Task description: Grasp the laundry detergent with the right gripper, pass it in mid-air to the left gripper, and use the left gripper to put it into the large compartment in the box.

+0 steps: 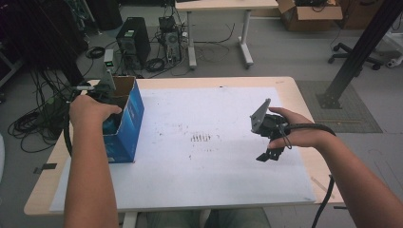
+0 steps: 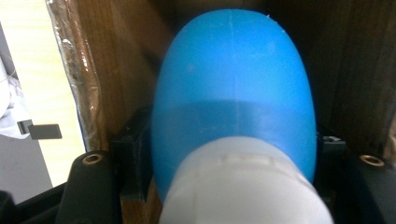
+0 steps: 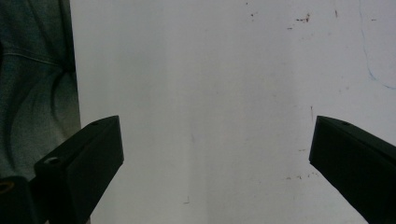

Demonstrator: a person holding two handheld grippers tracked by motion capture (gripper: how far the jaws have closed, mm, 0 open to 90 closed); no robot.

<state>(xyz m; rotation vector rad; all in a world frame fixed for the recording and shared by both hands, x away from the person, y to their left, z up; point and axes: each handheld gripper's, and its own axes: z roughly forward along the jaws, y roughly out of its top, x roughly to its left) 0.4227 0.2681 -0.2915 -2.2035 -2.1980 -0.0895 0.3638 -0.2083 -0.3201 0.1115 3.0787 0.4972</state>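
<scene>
While reaching into the open top of a blue cardboard box (image 1: 127,124) at the table's (image 1: 285,85) left edge, left hand (image 1: 88,110) carrying the left gripper (image 1: 102,90) down inside, jaws hidden from the high view. Farther right, over the white mat (image 1: 209,156), right hand (image 1: 304,130) with the right gripper (image 1: 271,149) tilted down, well apart from the box.

Along the left gripper view: blue bottle (image 2: 233,102) with a white cap (image 2: 243,186) lying between the black jaws, inside the brown box walls (image 2: 121,60); jaws close beside it on both sides, whether pressing cannot be told.

Along the right gripper view: right gripper (image 3: 215,154) jaws spread wide, nothing between, bare white mat (image 3: 210,70) beneath.
</scene>
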